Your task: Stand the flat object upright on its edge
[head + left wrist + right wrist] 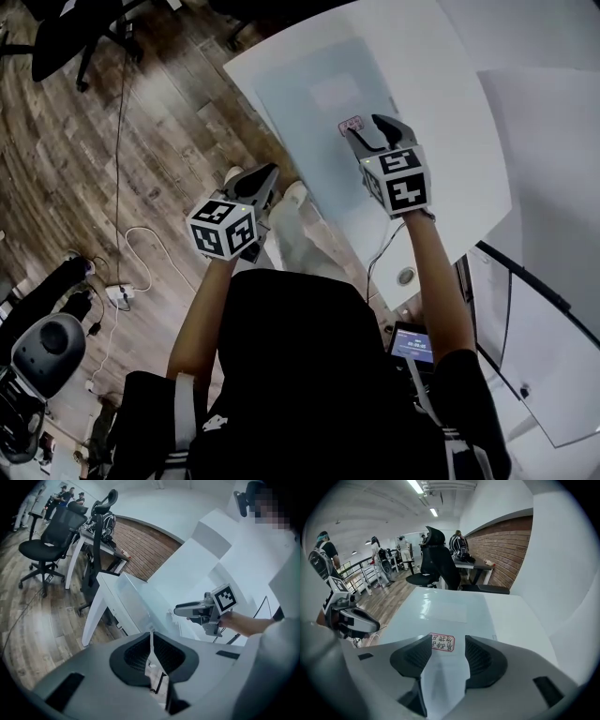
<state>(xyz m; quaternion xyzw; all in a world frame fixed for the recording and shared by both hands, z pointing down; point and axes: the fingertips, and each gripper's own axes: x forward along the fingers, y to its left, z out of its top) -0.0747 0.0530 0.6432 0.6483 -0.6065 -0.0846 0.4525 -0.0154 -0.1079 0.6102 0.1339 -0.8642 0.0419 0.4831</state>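
A small flat card (pixel 441 641) with a red border and red print lies flat on the pale blue mat (pixel 440 606) of the white table (pixel 450 112). In the head view the card (pixel 350 122) shows just past the jaws of my right gripper (pixel 366 127). My right gripper (pixel 448 645) is open and tilted down at the card, which lies just ahead of the gap between its pads, not touched. My left gripper (pixel 270 176) is shut and empty, out past the table's left edge above the wooden floor. In the left gripper view, the left gripper (pixel 151 635) points toward the table, and the right gripper (pixel 186 609) shows beyond it.
A cable hole (pixel 405 277) sits in the table's near edge, and a small screen (pixel 412 343) is below it. Cables and a power strip (pixel 120 295) lie on the floor. Office chairs (pixel 49 531), desks and people stand farther off. A brick wall (pixel 511 550) runs at the right.
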